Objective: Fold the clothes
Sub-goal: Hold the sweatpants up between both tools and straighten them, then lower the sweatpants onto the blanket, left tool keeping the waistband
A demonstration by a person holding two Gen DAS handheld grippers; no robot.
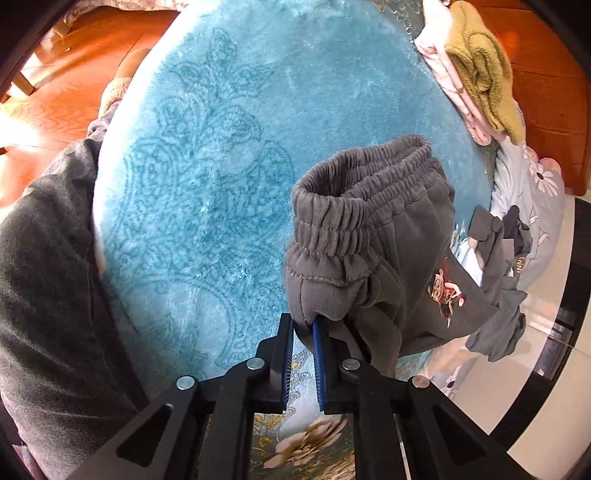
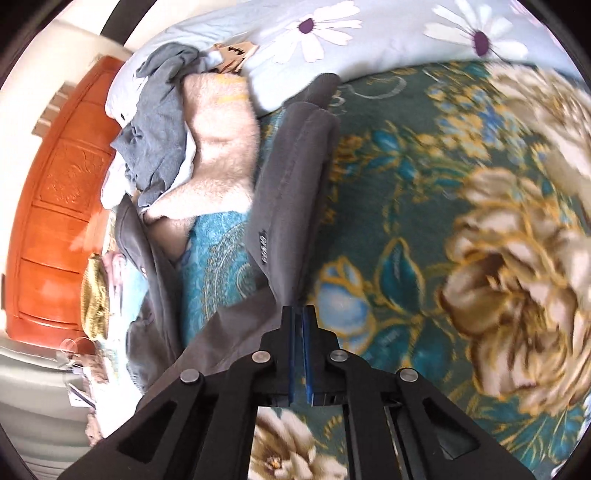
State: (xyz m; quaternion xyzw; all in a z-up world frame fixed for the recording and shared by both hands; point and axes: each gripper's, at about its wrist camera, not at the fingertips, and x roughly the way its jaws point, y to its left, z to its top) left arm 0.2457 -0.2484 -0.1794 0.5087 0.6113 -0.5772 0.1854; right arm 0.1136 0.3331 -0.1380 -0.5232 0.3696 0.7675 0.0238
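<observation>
Already gripped: both claws clench grey sweatpants (image 1: pixel 373 236) above the bed's teal blanket (image 1: pixel 221 166).
Left claw (image 1: pixel 303 325) pinches the waistband end; the garment runs toward two o'clock, where the right claw (image 2: pixel 298 310) grips a leg.

Right gripper (image 2: pixel 298 309) jaws were closed on a fold of the grey trousers (image 2: pixel 291 177), which stretched away over the floral blanket (image 2: pixel 461 240). A cream fleece garment (image 2: pixel 221 147) and grey-blue clothing (image 2: pixel 159 122) lay heaped beyond, beside the daisy-print quilt (image 2: pixel 388 33).
</observation>
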